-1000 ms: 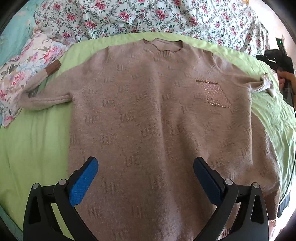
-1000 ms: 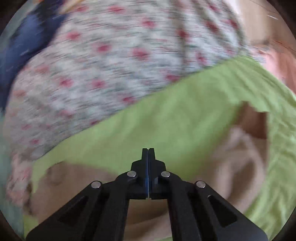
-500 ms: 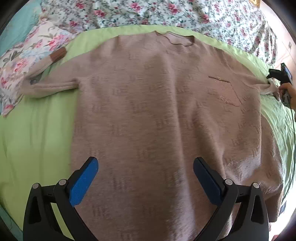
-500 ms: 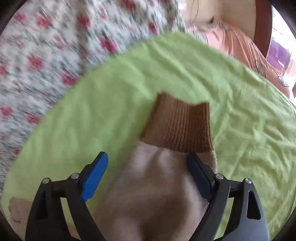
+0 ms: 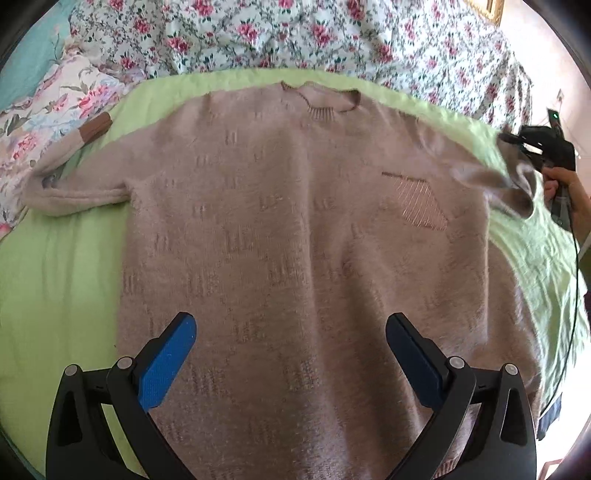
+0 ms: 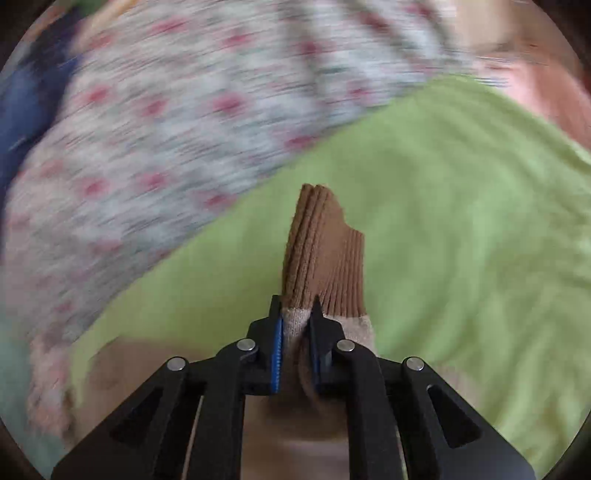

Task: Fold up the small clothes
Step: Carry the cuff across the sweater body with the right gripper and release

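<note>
A beige knitted sweater lies front up on a green sheet, neck at the far side. Its left sleeve with a brown cuff lies bent at the left. My left gripper is open and empty above the sweater's lower body. My right gripper is shut on the right sleeve just below its brown ribbed cuff, which sticks out past the fingertips. In the left wrist view the right gripper holds that sleeve end lifted at the far right.
A floral quilt lies along the far side of the sheet, with a floral pillow at the left. A cable hangs from the right gripper. The right wrist view is motion-blurred.
My right gripper opened around the sleeve near its cuff, then shut on it and lifted it. The left gripper has stayed open over the sweater, shifting slightly.
</note>
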